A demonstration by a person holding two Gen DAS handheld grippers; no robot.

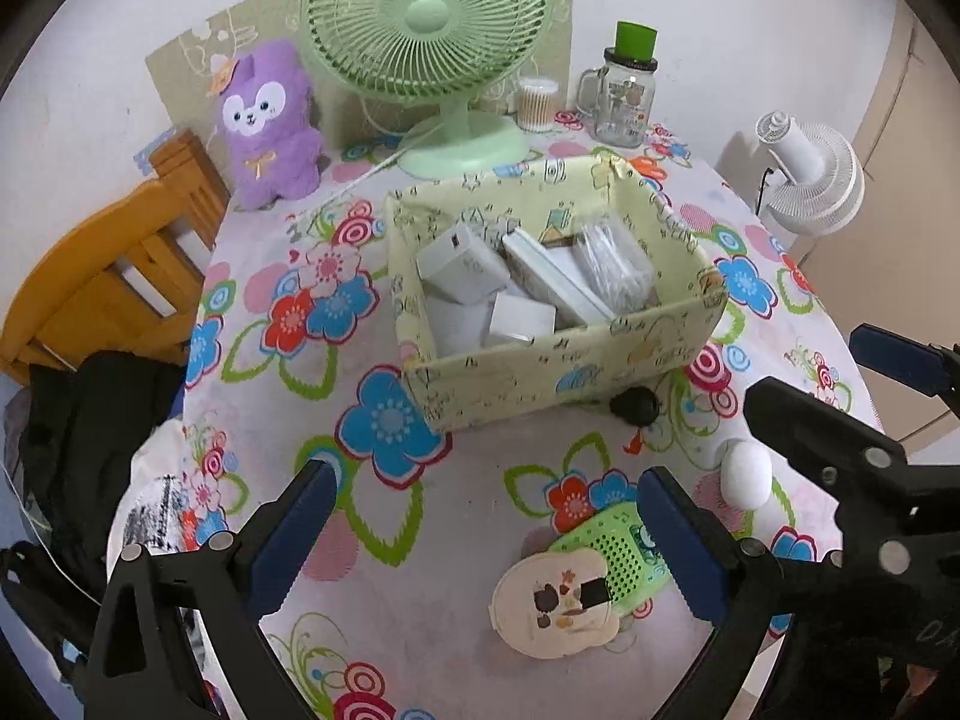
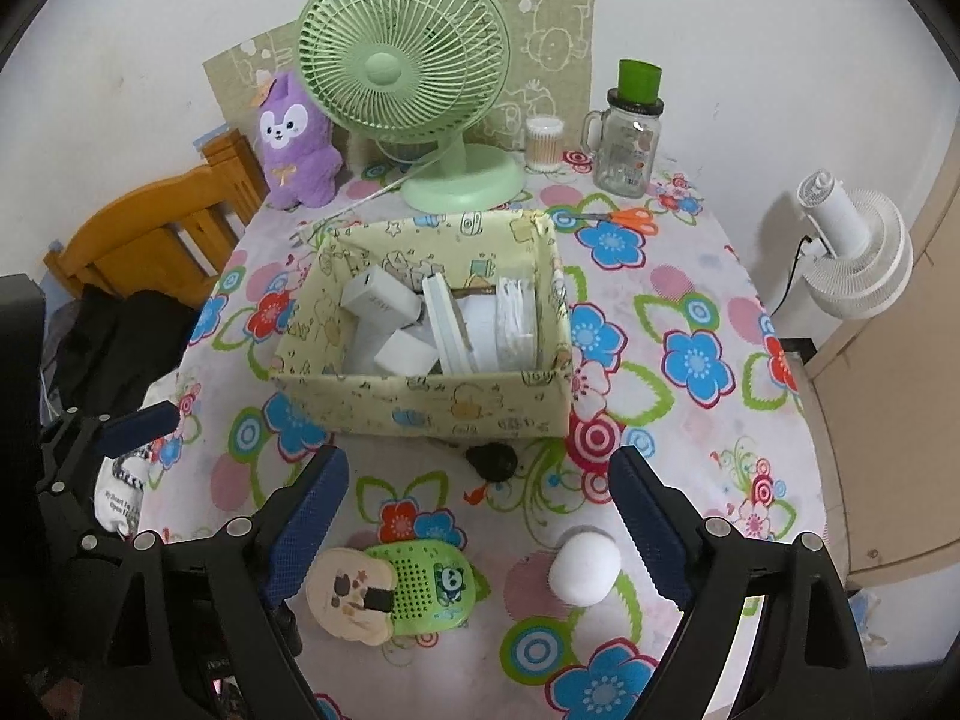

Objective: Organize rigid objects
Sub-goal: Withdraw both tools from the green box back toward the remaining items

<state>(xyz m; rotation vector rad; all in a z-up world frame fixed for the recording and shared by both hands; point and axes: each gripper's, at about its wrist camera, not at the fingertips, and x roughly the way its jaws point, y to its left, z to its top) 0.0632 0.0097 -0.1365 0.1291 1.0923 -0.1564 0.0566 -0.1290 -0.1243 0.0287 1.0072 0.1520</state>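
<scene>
A pale yellow patterned box [image 1: 540, 372] [image 2: 420, 402] stands mid-table and holds several white boxes and a clear packet. In front of it lie a small black object [image 1: 635, 405] [image 2: 493, 461], a white egg-shaped object [image 1: 746, 473] [image 2: 585, 564], a green perforated case [image 1: 624, 546] [image 2: 432, 585] and a beige round compact [image 1: 555, 606] [image 2: 351, 594]. My left gripper [image 1: 486, 534] is open and empty over the cloth, left of the compact. My right gripper [image 2: 480, 525] is open and empty, above the green case and the egg.
A green desk fan [image 2: 408, 72], a purple plush [image 2: 294, 138], a cotton-swab tub [image 2: 545, 143], a glass mug jar [image 2: 630, 144] and orange scissors [image 2: 624, 217] stand behind the box. A wooden chair [image 1: 114, 276] is left, a white fan [image 2: 858, 252] right.
</scene>
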